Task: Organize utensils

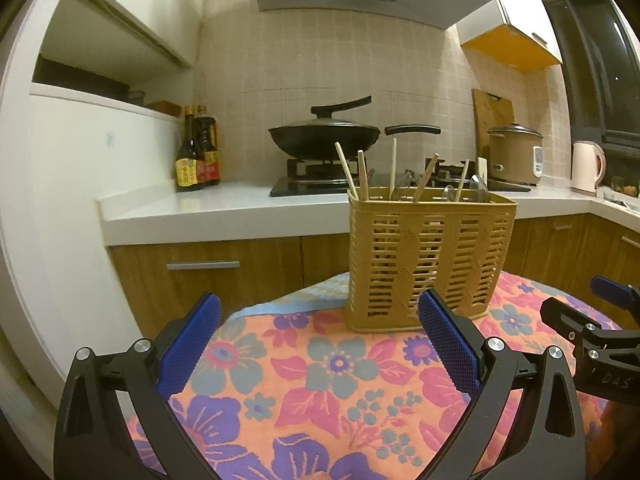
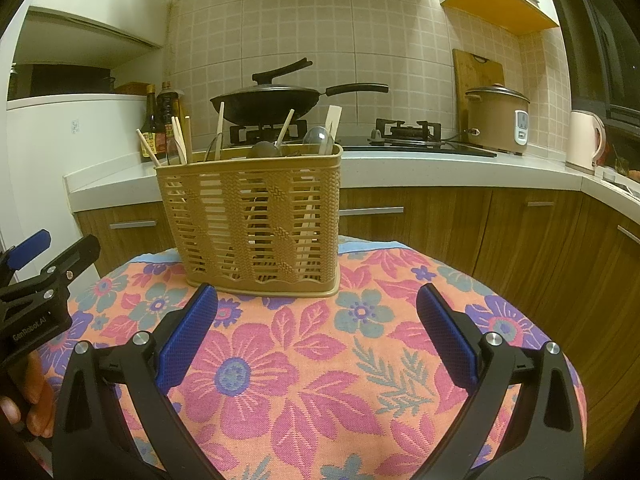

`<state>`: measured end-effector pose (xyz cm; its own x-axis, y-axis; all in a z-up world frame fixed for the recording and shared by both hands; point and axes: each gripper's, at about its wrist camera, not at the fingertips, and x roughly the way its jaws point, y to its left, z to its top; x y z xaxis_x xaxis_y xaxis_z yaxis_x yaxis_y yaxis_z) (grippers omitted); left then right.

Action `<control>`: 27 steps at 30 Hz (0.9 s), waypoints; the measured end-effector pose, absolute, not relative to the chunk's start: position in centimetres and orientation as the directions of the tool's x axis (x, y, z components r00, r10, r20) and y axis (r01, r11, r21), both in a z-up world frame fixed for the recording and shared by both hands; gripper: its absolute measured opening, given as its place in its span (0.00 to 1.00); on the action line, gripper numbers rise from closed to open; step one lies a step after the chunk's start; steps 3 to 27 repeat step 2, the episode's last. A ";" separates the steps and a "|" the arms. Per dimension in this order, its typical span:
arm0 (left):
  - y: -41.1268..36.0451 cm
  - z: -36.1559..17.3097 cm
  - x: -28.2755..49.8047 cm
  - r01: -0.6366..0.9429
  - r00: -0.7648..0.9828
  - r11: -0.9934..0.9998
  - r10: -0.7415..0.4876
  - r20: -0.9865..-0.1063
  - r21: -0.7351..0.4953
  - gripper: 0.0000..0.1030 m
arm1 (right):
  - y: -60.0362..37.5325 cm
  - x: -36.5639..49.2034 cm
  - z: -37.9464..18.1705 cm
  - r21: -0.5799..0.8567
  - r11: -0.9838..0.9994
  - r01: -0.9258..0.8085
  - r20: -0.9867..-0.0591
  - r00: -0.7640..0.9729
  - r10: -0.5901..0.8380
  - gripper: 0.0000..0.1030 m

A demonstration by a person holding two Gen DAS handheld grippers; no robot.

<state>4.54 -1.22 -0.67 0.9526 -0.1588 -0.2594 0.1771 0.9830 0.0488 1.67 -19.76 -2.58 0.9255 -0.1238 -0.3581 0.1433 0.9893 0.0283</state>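
Note:
A tan slotted plastic utensil basket (image 1: 430, 264) stands upright on the far part of a flowered cloth (image 1: 320, 380). It also shows in the right wrist view (image 2: 256, 220). Wooden chopsticks (image 1: 348, 172) and metal spoons (image 1: 478, 188) stick out of its top; in the right wrist view the chopsticks (image 2: 182, 142) and spoons (image 2: 316, 138) show too. My left gripper (image 1: 320, 320) is open and empty, just in front of the basket. My right gripper (image 2: 318, 312) is open and empty, also short of the basket. Each gripper shows at the edge of the other's view.
Behind the small cloth-covered table (image 2: 520, 320) runs a white counter (image 1: 200, 208) with sauce bottles (image 1: 198, 152), a black wok (image 1: 324, 136) on the stove, a rice cooker (image 1: 514, 152) and a kettle (image 1: 586, 166). Wooden cabinets (image 2: 460, 220) stand below.

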 end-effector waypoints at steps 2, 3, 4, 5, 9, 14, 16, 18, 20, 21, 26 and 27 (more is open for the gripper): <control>-1.2 -0.7 4.5 0.179 0.954 0.983 -0.161 -0.254 0.049 0.93 | -19.8 1.7 -2.6 0.029 0.989 0.143 -0.358 0.925 -0.123 0.92; -1.2 -0.7 4.5 0.179 0.954 0.983 -0.161 -0.254 0.049 0.93 | -19.8 1.7 -2.6 0.029 0.989 0.143 -0.358 0.925 -0.123 0.92; -1.2 -0.7 4.5 0.179 0.954 0.983 -0.161 -0.254 0.049 0.93 | -19.8 1.7 -2.6 0.029 0.989 0.143 -0.358 0.925 -0.123 0.92; -1.2 -0.7 4.5 0.179 0.954 0.983 -0.161 -0.254 0.049 0.93 | -19.8 1.7 -2.6 0.029 0.989 0.143 -0.358 0.925 -0.123 0.92; -1.2 -0.7 4.5 0.179 0.954 0.983 -0.161 -0.254 0.049 0.93 | -19.8 1.7 -2.6 0.029 0.989 0.143 -0.358 0.925 -0.123 0.92; -1.2 -0.7 4.5 0.179 0.954 0.983 -0.161 -0.254 0.049 0.93 | -19.8 1.7 -2.6 0.029 0.989 0.143 -0.358 0.925 -0.123 0.92; -1.2 -0.7 4.5 0.179 0.954 0.983 -0.161 -0.254 0.049 0.93 | -19.8 1.7 -2.6 0.029 0.989 0.143 -0.358 0.925 -0.123 0.92; -1.2 -0.7 4.5 0.179 0.954 0.983 -0.161 -0.254 0.049 0.93 | -19.8 1.7 -2.6 0.029 0.989 0.143 -0.358 0.925 -0.123 0.92; -1.2 -0.7 4.5 0.179 0.954 0.983 -0.161 -0.254 0.049 0.93 | -19.8 1.7 -2.6 0.029 0.989 0.143 -0.358 0.925 -0.123 0.92; -1.2 -0.7 4.5 0.179 0.954 0.983 -0.161 -0.254 0.049 0.93 | -19.8 1.7 -2.6 0.029 0.989 0.143 -0.358 0.925 -0.123 0.92; -1.2 -0.7 4.5 0.179 0.954 0.983 -0.161 -0.254 0.049 0.93 | -19.8 1.7 -2.6 0.029 0.989 0.143 -0.358 0.925 -0.123 0.92; -1.2 -0.7 4.5 0.179 0.954 0.983 -0.161 -0.254 0.049 0.93 | -19.8 1.7 -2.6 0.029 0.989 0.143 -0.358 0.925 -0.123 0.92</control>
